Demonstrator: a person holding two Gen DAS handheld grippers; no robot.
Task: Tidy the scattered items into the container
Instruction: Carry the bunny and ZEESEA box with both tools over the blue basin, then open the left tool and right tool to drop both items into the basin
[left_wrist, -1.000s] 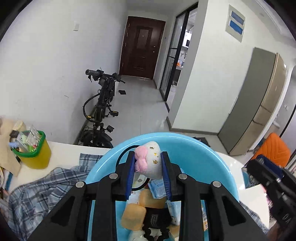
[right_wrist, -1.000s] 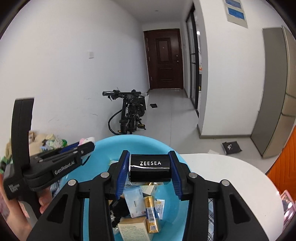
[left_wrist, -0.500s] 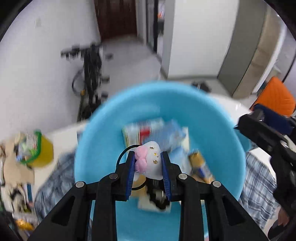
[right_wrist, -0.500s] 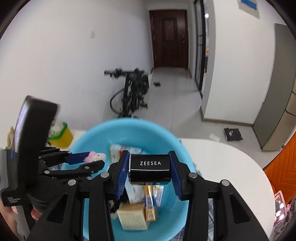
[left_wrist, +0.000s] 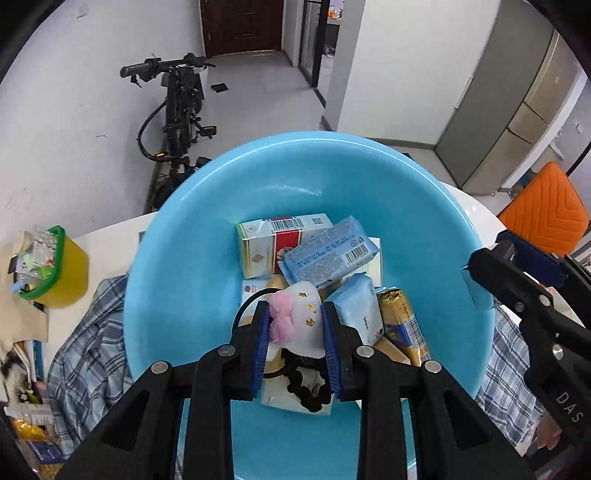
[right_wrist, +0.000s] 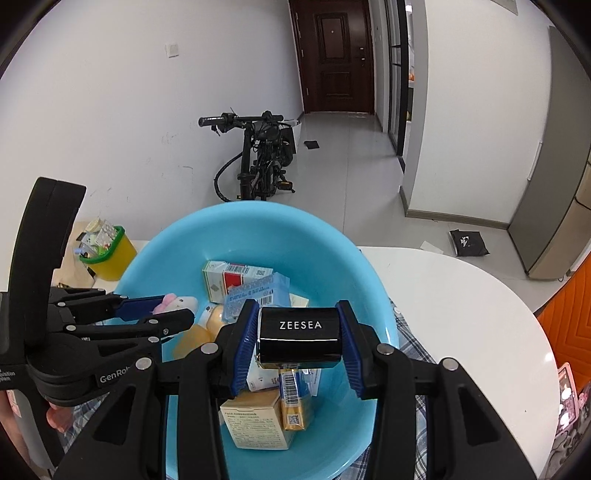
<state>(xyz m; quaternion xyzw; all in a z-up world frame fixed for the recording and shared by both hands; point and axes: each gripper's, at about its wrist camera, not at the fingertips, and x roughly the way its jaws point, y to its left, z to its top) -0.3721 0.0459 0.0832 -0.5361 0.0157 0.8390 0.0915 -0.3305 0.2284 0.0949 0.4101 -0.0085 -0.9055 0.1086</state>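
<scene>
Both grippers hang over a light blue basin (left_wrist: 207, 236) that sits on a plaid cloth (left_wrist: 88, 354) spread across a white table (right_wrist: 461, 295). The left gripper (left_wrist: 295, 325) has its blue-padded fingers (left_wrist: 260, 343) closed narrowly on a small white plush toy (left_wrist: 306, 325) with a pink bow, held above the basin's contents; a black cord loop shows just behind the toy. In the right wrist view the same toy (right_wrist: 177, 303) appears between the left fingers at the basin's left side. The right gripper (right_wrist: 298, 341) clamps a black box marked ZEESEA (right_wrist: 299, 338) between its fingers, the box lying crosswise with its label facing the camera, above the near middle of the basin (right_wrist: 369, 288). Already inside the basin lie a white and red carton (left_wrist: 273, 247), a pale blue wrapped packet (left_wrist: 328, 254) resting partly on that carton, a second blue packet (left_wrist: 360, 306) just beside the left fingers, a gold packet (left_wrist: 400, 321) to its right, a beige box (right_wrist: 255, 421) near the front, and a black scrunchie (left_wrist: 306, 384) under the left gripper. A yellow bin with a green rim (left_wrist: 59, 266), stuffed with wrappers, stands on the table left of the basin. A black bicycle (right_wrist: 258, 162) leans by the far wall, and an orange chair (left_wrist: 543, 210) stands to the right of the table.
</scene>
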